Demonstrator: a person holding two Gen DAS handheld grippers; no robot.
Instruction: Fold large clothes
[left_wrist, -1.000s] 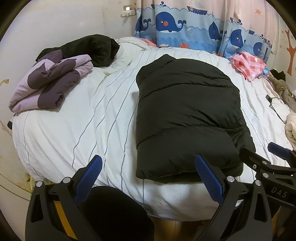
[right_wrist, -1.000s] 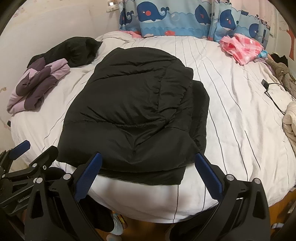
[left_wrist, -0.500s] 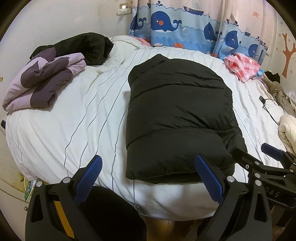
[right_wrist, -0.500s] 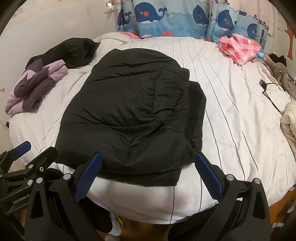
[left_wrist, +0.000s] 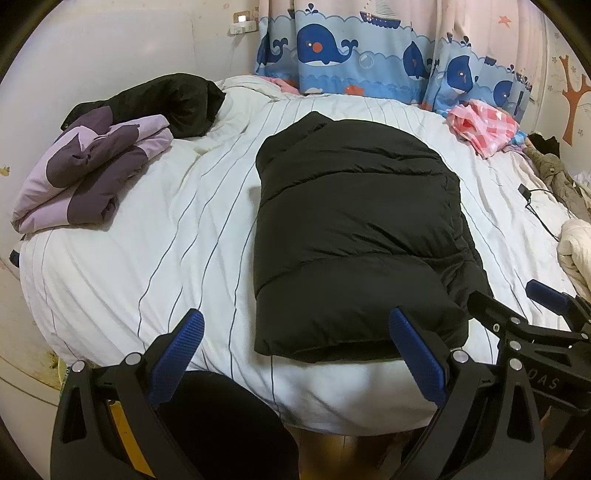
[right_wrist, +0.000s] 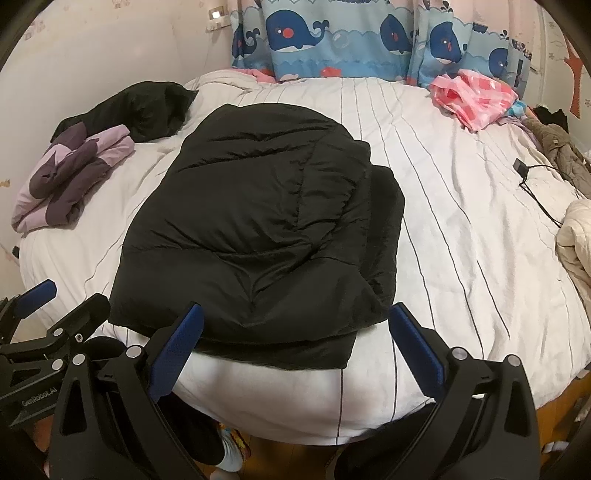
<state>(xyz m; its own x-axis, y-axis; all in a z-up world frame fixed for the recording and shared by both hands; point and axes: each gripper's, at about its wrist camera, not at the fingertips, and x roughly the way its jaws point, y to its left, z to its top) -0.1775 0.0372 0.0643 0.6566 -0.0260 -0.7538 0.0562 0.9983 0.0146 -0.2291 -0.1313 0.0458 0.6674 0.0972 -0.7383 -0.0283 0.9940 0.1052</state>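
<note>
Black quilted puffer jacket (right_wrist: 258, 229) lay folded into a thick oblong on the white quilt with thin dark stripes (right_wrist: 461, 236), its near hem at the foot edge of the bed and its far end pointing toward the whale-print blue curtain (right_wrist: 332, 40). One layer stuck out past the top panel along its right side, so the bundle was not square. Against the wall sat a folded lilac and purple garment (left_wrist: 85, 173) with a crumpled black garment (left_wrist: 162, 99) behind it, both well apart from the jacket. A pink checked cloth (right_wrist: 476, 96) lay at the far right corner, and a thin black cable (right_wrist: 535, 184) trailed across the quilt.

Both tools hovered just off the foot of the bed. The left gripper (left_wrist: 295, 350) had its blue pads spread wide and held nothing; the right gripper (right_wrist: 295, 343) stood likewise wide and empty, facing the near hem.

The step in hand looked like the final fold or tidy. To do it well, I would pinch both near corners through every layer, catching the protruding right-hand layer too, lift evenly, and carry the hem over to the far end, then press out trapped air so the padding does not spring apart.
</note>
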